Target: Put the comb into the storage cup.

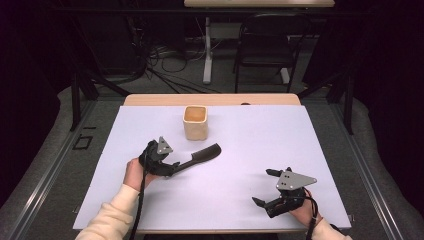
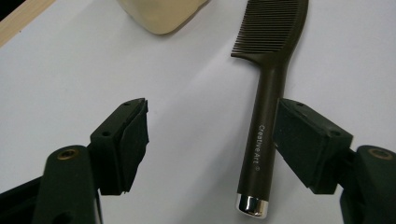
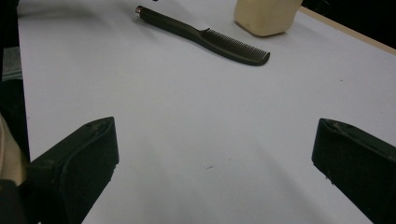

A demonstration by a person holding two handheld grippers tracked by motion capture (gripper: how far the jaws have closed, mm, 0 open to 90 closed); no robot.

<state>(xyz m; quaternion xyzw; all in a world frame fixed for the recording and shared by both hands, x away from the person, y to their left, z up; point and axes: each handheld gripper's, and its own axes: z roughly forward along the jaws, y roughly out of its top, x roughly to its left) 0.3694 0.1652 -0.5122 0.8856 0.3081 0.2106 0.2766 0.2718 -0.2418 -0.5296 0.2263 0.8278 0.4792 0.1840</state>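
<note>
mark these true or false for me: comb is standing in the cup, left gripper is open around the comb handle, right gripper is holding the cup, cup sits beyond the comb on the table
1. The comb is standing in the cup. False: it lies flat on the table, outside the cup.
2. The left gripper is open, with the comb handle between its jaws. True: the handle lies next to one pad, well clear of the other.
3. The right gripper is holding the cup. False: it is open with nothing between its jaws, and apart from the cup.
4. The cup sits beyond the comb, toward the far edge. True.
</note>
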